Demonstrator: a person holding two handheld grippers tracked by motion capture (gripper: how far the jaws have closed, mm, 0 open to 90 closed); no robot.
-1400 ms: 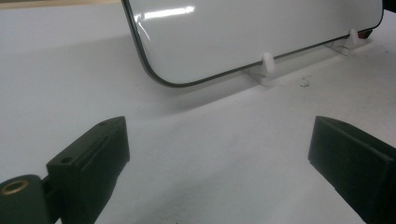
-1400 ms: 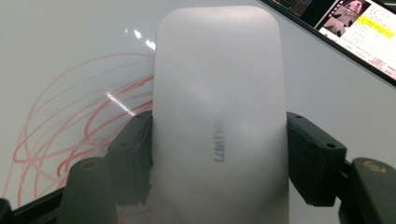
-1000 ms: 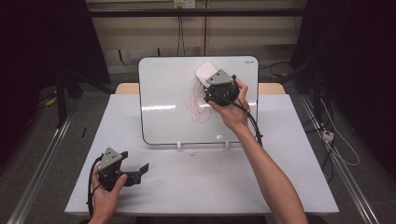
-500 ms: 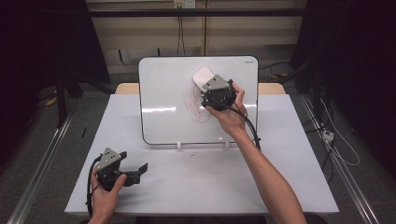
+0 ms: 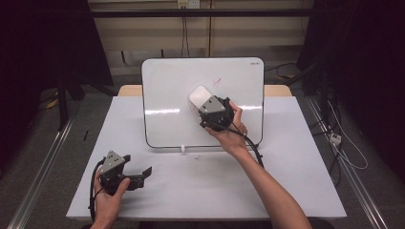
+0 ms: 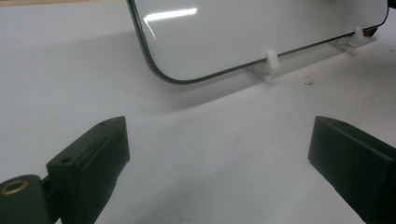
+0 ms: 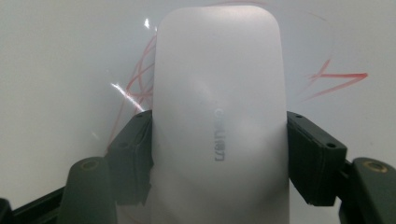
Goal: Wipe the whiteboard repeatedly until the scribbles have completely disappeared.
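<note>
A whiteboard (image 5: 172, 95) stands tilted on small white feet at the back of the table, with red scribbles (image 5: 218, 81) on it. My right gripper (image 5: 206, 102) is shut on a white eraser (image 5: 200, 97) and presses it flat against the board's middle. In the right gripper view the eraser (image 7: 219, 107) lies between both jaws, with red marks (image 7: 140, 74) to its left and more red marks (image 7: 336, 79) to its right. My left gripper (image 5: 143, 174) rests open on the table at the front left. Its jaws stand wide apart before the whiteboard's lower corner (image 6: 196, 51).
The white table (image 5: 296, 167) stretches around the board. A white board foot (image 5: 183, 149) stands at the board's lower edge, also seen as a foot (image 6: 271, 63) in the left gripper view. Cables (image 5: 339, 143) lie on the floor at the right.
My right gripper has slid the eraser down and to the left across the board, and part of the red scribble is gone. The left gripper has not moved.
</note>
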